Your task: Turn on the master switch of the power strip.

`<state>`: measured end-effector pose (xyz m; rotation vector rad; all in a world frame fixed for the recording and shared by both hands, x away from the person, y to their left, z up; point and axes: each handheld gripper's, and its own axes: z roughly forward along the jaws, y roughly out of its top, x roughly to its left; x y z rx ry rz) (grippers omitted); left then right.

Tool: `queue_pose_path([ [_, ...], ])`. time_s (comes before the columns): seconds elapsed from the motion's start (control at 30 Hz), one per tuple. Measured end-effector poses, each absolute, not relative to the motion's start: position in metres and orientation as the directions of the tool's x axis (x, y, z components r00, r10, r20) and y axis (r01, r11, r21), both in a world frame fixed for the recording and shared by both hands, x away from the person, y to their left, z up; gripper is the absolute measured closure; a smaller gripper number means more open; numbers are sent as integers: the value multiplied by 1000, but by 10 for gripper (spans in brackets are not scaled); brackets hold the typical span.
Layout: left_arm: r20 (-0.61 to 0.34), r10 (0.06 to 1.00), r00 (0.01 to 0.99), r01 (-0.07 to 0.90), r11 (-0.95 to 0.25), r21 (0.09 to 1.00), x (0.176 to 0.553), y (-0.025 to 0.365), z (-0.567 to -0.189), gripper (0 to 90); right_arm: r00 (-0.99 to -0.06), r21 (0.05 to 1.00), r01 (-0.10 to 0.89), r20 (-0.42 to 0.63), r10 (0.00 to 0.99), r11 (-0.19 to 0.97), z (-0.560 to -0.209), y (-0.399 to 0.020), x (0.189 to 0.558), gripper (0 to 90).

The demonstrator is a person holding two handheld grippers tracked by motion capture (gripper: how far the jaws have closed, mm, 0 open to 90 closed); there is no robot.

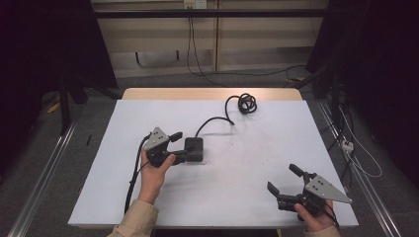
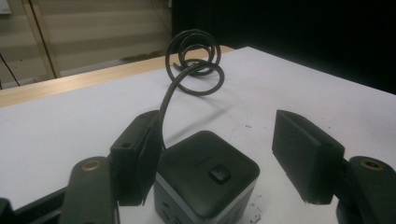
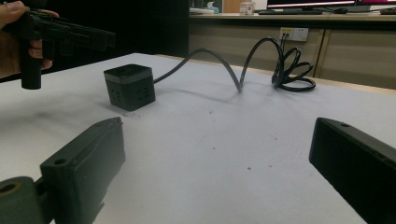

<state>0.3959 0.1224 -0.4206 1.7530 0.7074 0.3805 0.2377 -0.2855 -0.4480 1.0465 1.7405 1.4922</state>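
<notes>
White desk (image 1: 247, 197); left tongs (image 2: 215, 154) wide around the cube socket (image 2: 205, 179), likely about to grip; right tongs (image 1: 284, 180) wide, empty.

The table (image 1: 257, 163) has a white top, marked with small dark specks near its middle, and a light wood strip along its far edge. The cube-shaped power block (image 1: 194, 149) is black on top with grey sides, and its cable (image 1: 245, 103), coiled near the far edge, is black. Both grippers, left gripper (image 1: 179, 144) and right gripper (image 1: 283, 178), are black, each with a grey plate. The sleeve (image 1: 136, 221) is beige.
</notes>
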Motion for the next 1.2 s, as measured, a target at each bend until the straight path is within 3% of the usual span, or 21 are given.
queue_pose_path([
  [1.2, -125, 615, 779, 298, -188, 936, 403, 115, -419, 554, -500, 984, 169, 35, 866, 58, -448, -285, 238, 36],
])
